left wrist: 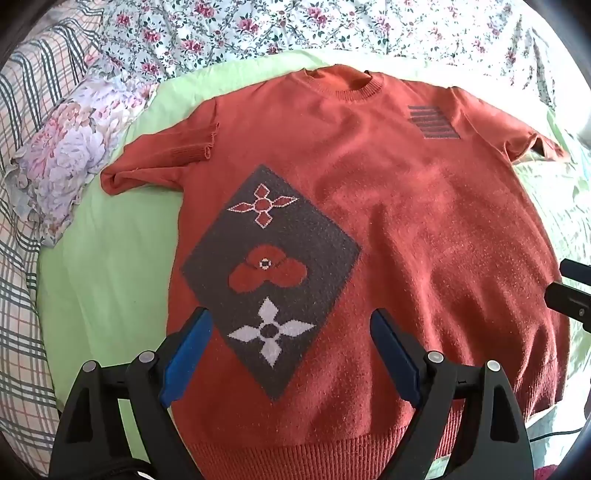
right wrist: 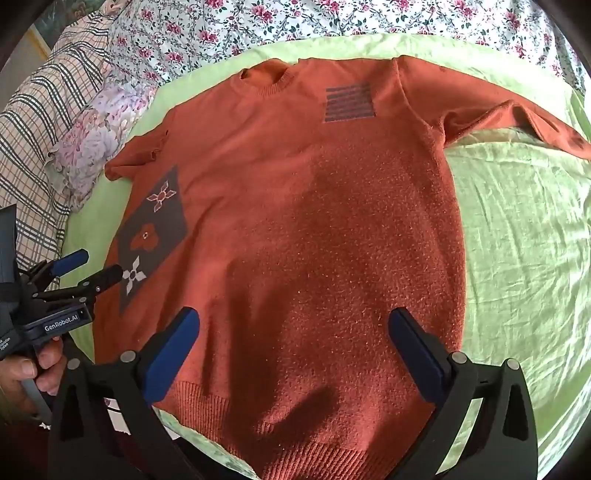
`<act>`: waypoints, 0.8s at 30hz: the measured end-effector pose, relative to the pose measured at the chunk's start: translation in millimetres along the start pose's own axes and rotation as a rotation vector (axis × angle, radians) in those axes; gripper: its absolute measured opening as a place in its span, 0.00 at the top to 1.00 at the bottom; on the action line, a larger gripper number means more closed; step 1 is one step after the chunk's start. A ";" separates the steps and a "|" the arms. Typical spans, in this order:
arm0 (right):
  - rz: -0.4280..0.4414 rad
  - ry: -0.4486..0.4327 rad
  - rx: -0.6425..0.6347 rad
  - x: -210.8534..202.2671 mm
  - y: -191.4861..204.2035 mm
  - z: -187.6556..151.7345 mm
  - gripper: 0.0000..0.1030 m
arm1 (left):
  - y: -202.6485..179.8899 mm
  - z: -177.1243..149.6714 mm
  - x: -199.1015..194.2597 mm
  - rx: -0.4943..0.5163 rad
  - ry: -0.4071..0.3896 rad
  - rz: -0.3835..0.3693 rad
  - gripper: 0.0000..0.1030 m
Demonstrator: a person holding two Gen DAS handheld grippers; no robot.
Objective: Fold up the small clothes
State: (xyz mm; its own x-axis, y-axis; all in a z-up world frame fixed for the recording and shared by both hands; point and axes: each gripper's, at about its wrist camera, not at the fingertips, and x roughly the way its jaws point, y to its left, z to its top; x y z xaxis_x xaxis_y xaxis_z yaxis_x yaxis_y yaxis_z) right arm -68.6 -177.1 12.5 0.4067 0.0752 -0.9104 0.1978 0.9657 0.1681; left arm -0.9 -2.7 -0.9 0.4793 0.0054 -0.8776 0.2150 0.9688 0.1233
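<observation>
blue-padded fingers point(right wrist: 173, 354) spread wide, orange sweater point(right wrist: 303, 229) hem cut off below

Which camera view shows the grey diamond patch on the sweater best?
The left wrist view: the grey diamond patch lies central and large, all three flowers clear. In the right wrist view it sits small at the left edge, partly hidden by the left gripper.

I see a bed with a green sheet point(right wrist: 517, 229); beyond it a floral cover point(left wrist: 258, 33), beside it a checked blanket point(left wrist: 22, 258), in bright daylight.
</observation>
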 end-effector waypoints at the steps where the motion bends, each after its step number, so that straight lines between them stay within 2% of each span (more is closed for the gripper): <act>1: 0.001 0.003 -0.005 -0.2 -0.4 3.3 0.01 | 0.0 -0.4 -0.2 -0.001 0.001 -0.002 0.15; 15: -0.015 0.025 0.003 5.3 -0.9 1.8 0.01 | -1.1 2.0 3.0 0.009 0.003 -0.017 0.15; 20: -0.004 0.002 0.005 4.2 -2.1 -1.4 0.01 | -3.2 3.0 3.0 0.006 -0.024 -0.020 0.15; 24: -0.001 0.007 0.008 4.7 -3.0 -1.0 0.01 | -3.6 4.1 4.2 0.010 -0.009 -0.022 0.15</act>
State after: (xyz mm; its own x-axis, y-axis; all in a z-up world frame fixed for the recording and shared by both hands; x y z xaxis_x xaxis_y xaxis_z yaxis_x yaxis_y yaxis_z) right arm -68.2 -179.3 7.4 0.4002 0.0758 -0.9133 0.2052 0.9638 0.1699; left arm 3.8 -7.2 -3.1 0.4818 -0.0178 -0.8761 0.2338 0.9662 0.1089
